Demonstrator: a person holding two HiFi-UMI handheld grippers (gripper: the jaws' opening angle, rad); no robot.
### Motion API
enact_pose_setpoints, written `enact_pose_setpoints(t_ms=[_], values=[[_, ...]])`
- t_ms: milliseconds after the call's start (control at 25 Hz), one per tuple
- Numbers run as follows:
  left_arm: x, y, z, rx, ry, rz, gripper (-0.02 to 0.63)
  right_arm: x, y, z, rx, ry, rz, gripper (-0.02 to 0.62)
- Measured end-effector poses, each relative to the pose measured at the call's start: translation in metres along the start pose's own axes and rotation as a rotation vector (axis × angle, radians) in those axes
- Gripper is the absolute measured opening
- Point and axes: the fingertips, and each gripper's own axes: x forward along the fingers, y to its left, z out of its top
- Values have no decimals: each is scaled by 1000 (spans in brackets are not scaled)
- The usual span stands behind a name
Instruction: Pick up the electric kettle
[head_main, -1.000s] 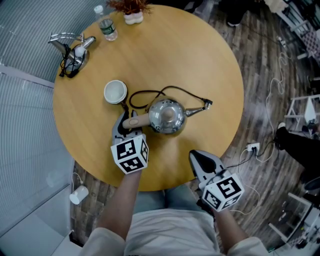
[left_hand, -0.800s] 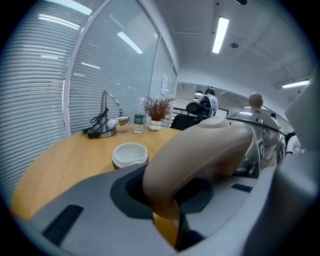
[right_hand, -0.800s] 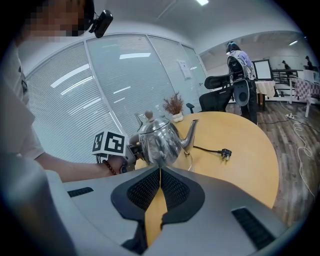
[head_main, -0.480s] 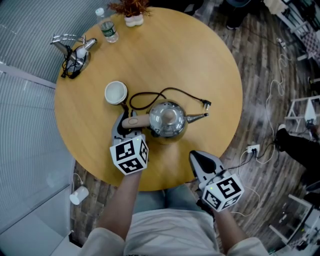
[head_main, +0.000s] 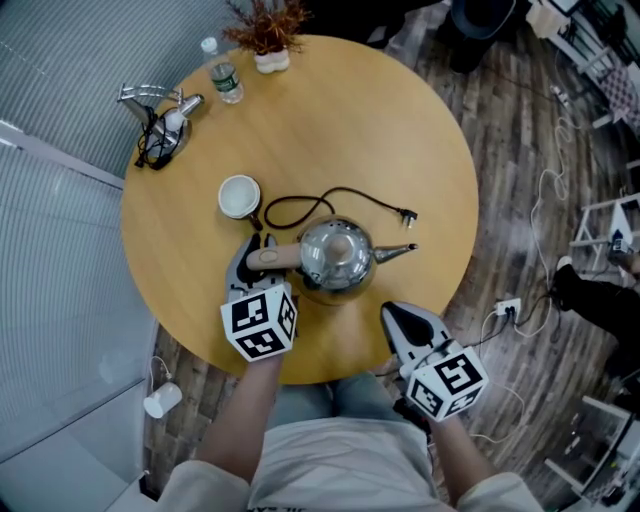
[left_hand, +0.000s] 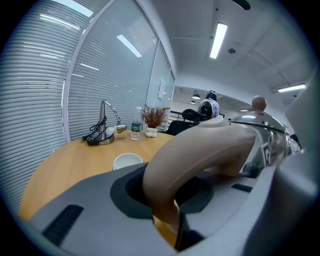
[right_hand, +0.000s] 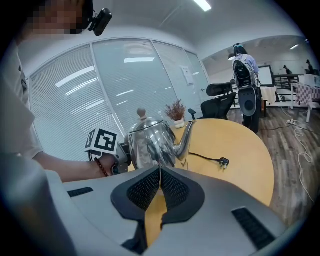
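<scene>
Electric kettle (head_main: 335, 258) sits near the front edge of the round surface (head_main: 400, 130), its beige handle (head_main: 275, 257) clamped in the left tool (head_main: 256, 260) and its spout pointing to the person's right. Over the past second it has drawn away from the plug (head_main: 405, 213) of its loose cord, so the lift appears to be under way. The right tool (head_main: 396, 316) waits at the rim, jaws closed on nothing.
</scene>
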Motion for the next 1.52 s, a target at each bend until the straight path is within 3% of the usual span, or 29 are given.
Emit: enact_pose_setpoints(t_ms=[520, 1520], values=[[-59, -18, 38, 29, -20, -47, 77, -42, -4, 18, -32, -74, -52, 32], [-168, -2, 26, 10, -8, -97, 80, -76, 24, 44, -97, -170, -83, 32]])
